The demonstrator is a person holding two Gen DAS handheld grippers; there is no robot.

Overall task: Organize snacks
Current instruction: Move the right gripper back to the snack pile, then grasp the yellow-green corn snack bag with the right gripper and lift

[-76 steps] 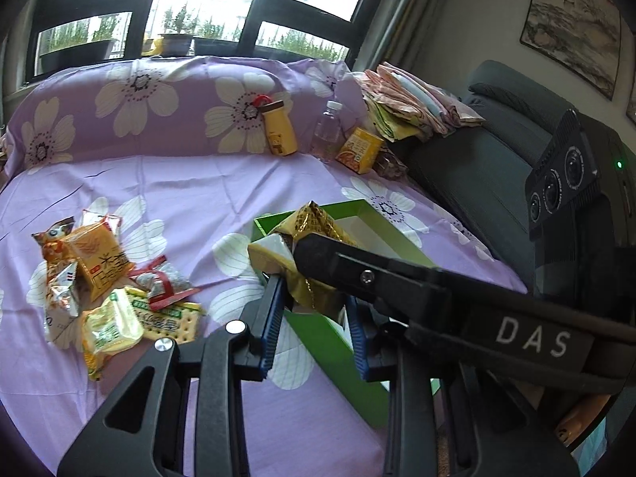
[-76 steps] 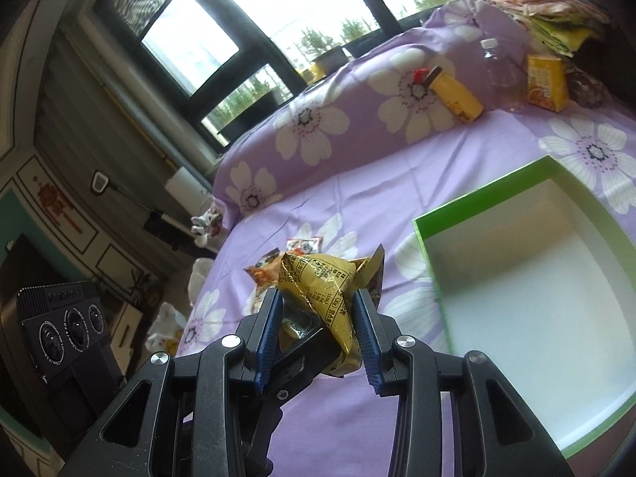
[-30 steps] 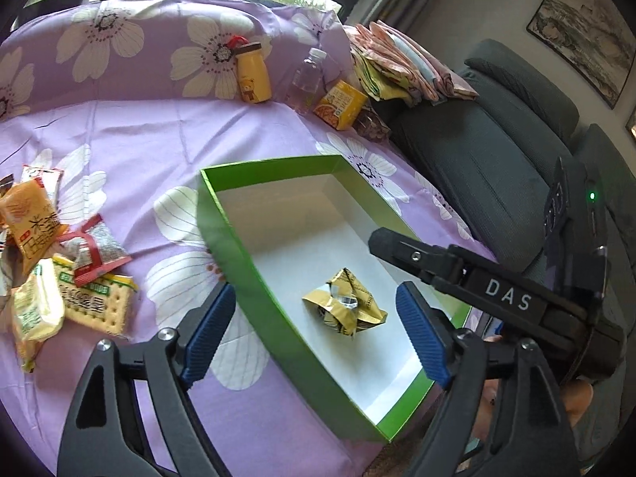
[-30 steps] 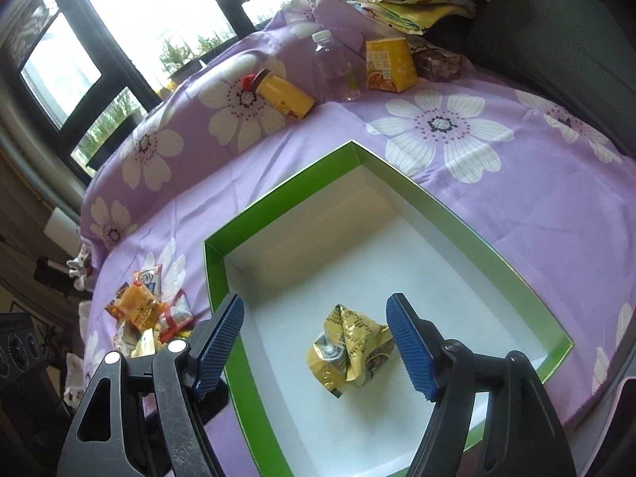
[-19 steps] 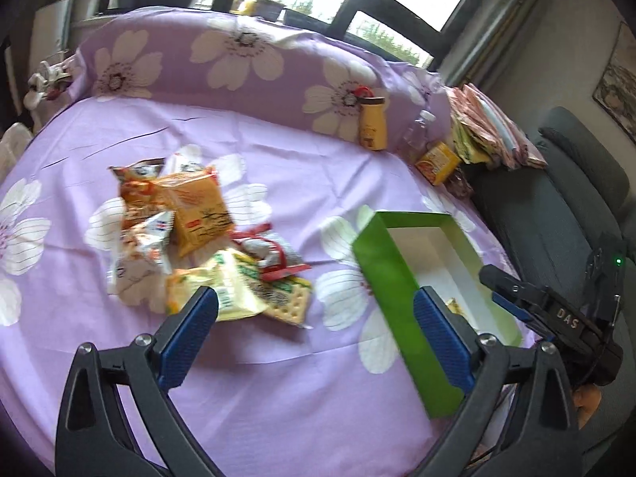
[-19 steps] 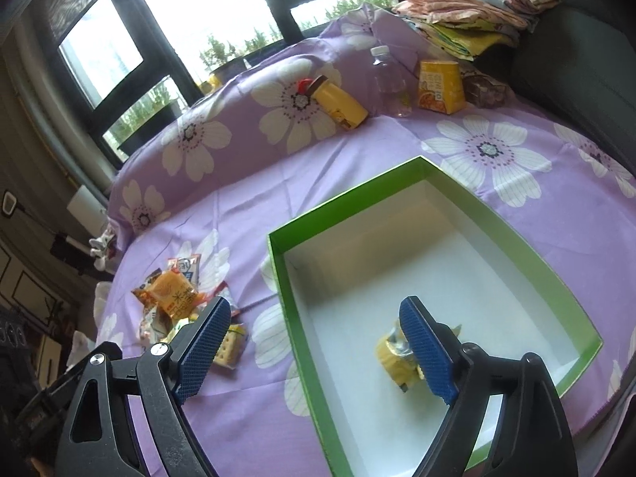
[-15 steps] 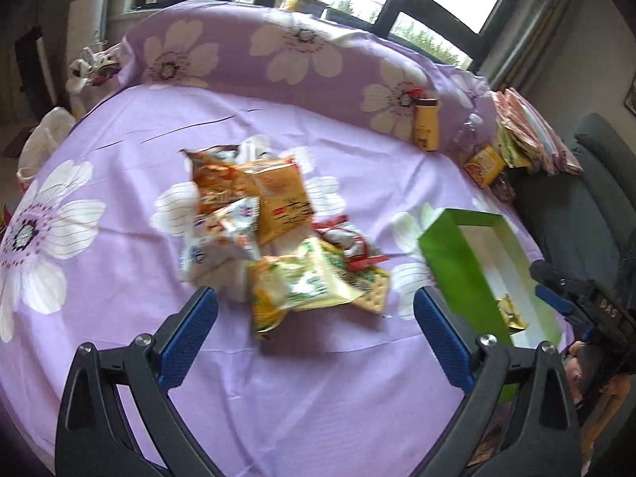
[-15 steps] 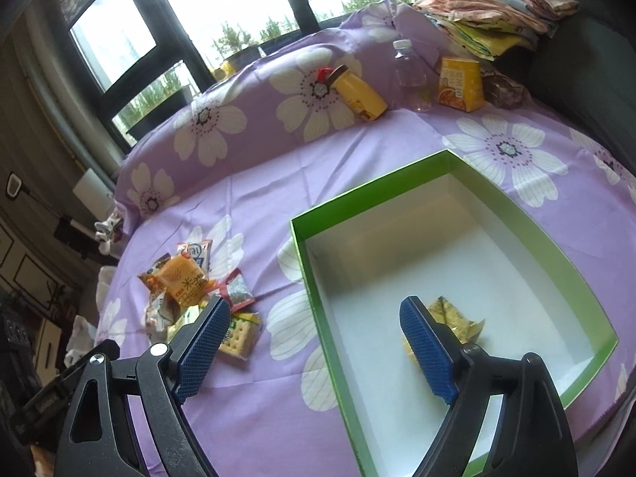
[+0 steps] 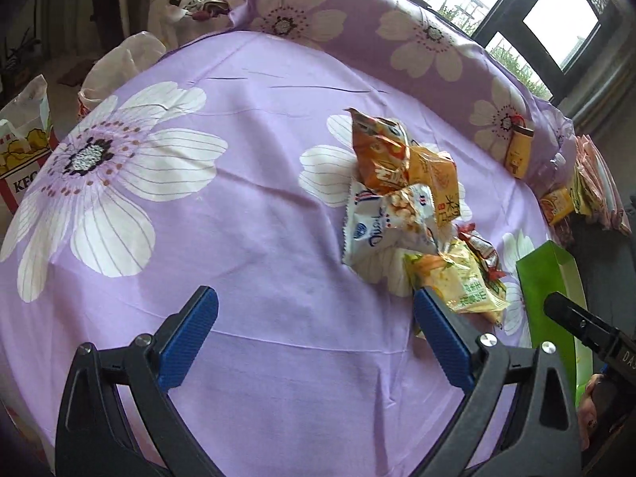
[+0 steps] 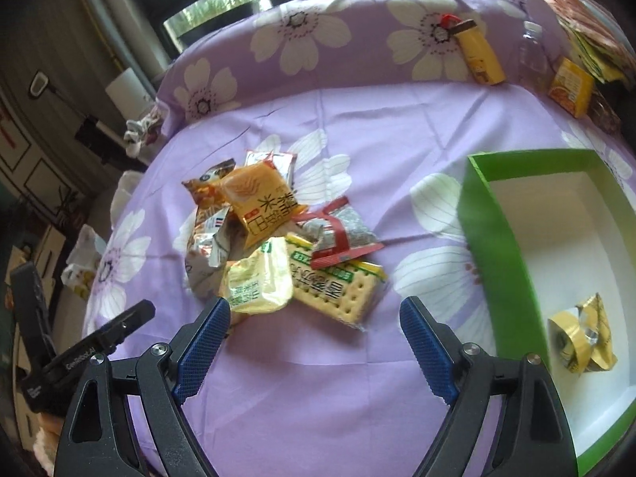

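One gold snack packet [image 10: 582, 336] lies in the green box [image 10: 495, 234] near the tabletop's right edge. The pile of snacks [image 10: 278, 238] waits mid-tabletop. Left gripper [image 9: 314, 342] and right gripper [image 10: 314, 351] have jaws apart, empty.

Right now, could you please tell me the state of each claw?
Left claw: open, just widened, nothing between its fingers.
Right claw: open, just widened, nothing held.
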